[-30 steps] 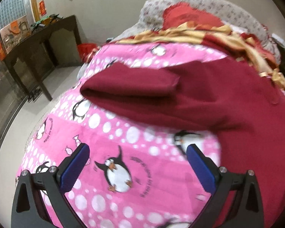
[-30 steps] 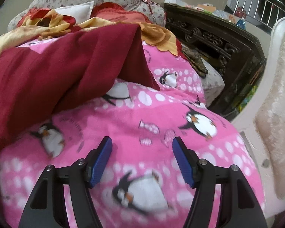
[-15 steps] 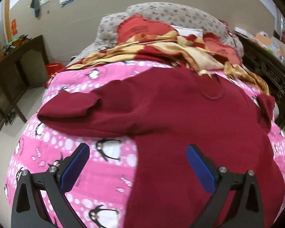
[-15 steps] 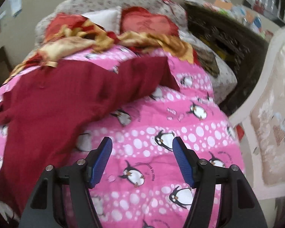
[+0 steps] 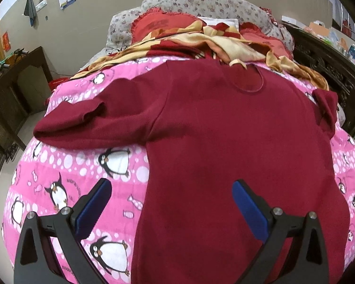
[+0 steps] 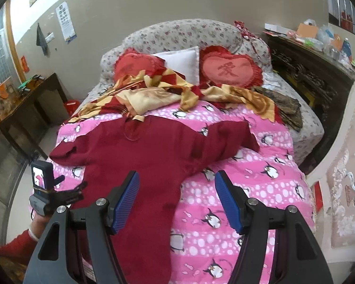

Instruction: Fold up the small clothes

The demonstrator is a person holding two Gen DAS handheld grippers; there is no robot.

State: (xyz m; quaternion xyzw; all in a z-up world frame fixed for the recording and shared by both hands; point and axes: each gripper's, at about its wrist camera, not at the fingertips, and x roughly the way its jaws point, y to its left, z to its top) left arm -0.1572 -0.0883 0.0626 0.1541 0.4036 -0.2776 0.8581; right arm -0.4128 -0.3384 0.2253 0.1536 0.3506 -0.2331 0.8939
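A dark red long-sleeved top (image 5: 224,142) lies spread flat on a pink penguin-print blanket (image 5: 66,179), neck towards the pillows, both sleeves out to the sides. It also shows in the right wrist view (image 6: 151,156). My left gripper (image 5: 171,203) is open and empty, hovering above the top's lower left part. My right gripper (image 6: 177,196) is open and empty, held higher, above the top's right edge. The left gripper's body and camera (image 6: 42,189) show at the left of the right wrist view.
A yellow and red patterned cloth (image 6: 158,94) and heart cushions (image 6: 227,71) lie at the head of the bed. A dark desk (image 6: 23,104) stands left of the bed, a carved dark cabinet (image 6: 314,78) right, a pale upholstered chair (image 6: 343,165) near right.
Both grippers have pulled back and up from the blanket. The whole top has come into view. Both stay open and empty.
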